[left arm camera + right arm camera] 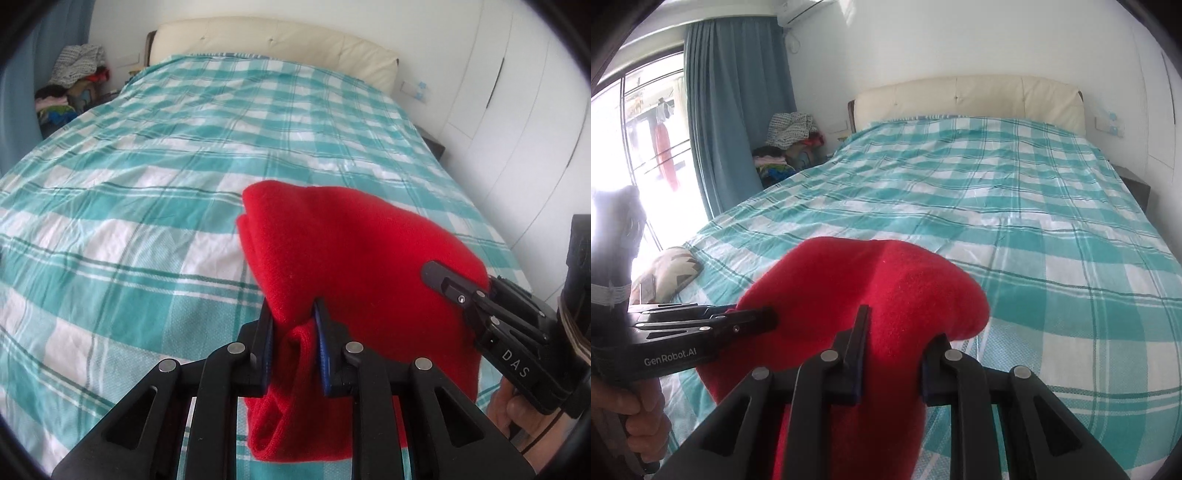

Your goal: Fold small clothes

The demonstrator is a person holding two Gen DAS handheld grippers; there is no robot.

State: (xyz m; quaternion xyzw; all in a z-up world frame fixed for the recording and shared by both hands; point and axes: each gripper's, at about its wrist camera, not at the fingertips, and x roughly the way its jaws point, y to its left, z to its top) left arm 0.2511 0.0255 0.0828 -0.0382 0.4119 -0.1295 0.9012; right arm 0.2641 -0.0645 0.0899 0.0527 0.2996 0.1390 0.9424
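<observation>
From our left wrist camera we see the left gripper point(293, 325) pinched narrow on a bunched edge of the red knit garment point(343, 258), a fold of cloth squeezed between the blue-padded fingers point(320, 339) and the rest spilling both ahead of the jaws and down below them. The garment is doubled over and stretches away from us toward the upper left, its rounded folded end hanging above the teal checked bedsheet point(147, 184); whether that far end touches the sheet we cannot tell. Our right gripper point(439, 277) comes in from the right with its visible finger lying on top of the cloth at the garment's near right side, so both hands grip the same near end and the long axis runs forward from them. From our right wrist camera the garment point(849, 288) fills the space directly ahead of the right gripper point(897, 332), cloth mounded between its fingers, which stand moderately apart and appear closed on a thick wad. The left gripper point(753, 319) enters from the left, level and clamped on the cloth's left edge. We judge the free folded end lies farthest from both jaws, over the bed point(1034, 221), so laying it down means carrying it forward together.
</observation>
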